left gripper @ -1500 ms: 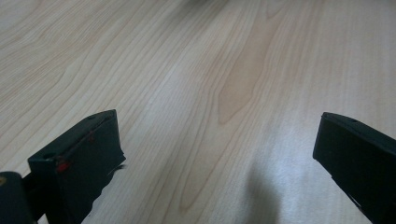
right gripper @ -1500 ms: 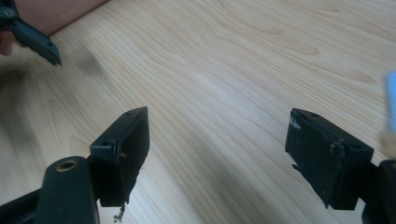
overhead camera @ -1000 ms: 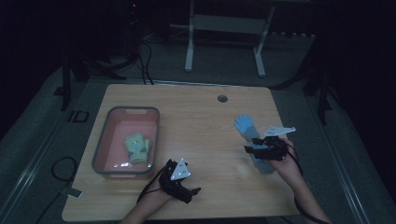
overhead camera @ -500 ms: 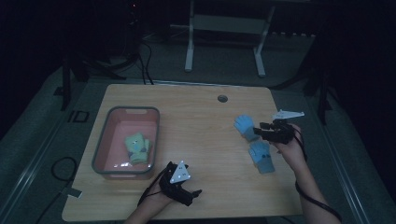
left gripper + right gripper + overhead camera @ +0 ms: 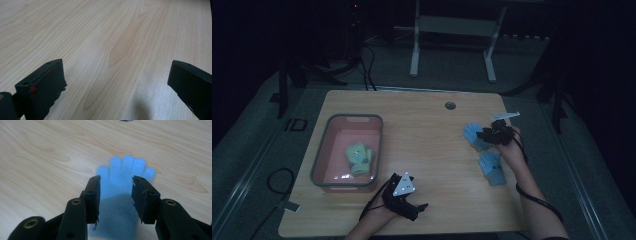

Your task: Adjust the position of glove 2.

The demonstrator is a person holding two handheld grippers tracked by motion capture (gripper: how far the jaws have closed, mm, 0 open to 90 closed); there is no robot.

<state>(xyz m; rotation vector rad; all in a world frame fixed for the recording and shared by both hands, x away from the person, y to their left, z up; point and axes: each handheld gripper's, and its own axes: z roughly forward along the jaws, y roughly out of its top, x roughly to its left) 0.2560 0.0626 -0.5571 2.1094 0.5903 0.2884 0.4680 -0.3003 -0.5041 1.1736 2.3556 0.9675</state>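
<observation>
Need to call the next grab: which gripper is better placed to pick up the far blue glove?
Right. The right gripper has its jaws straddling the far blue glove, and they have just been closing. The left gripper sits at the near table edge, jaws wide apart over bare wood.

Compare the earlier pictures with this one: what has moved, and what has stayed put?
The right gripper moved from the nearer blue glove up the table to the farther blue glove, jaws closing around it. The left gripper, pink tub and green gloves stayed.
</observation>
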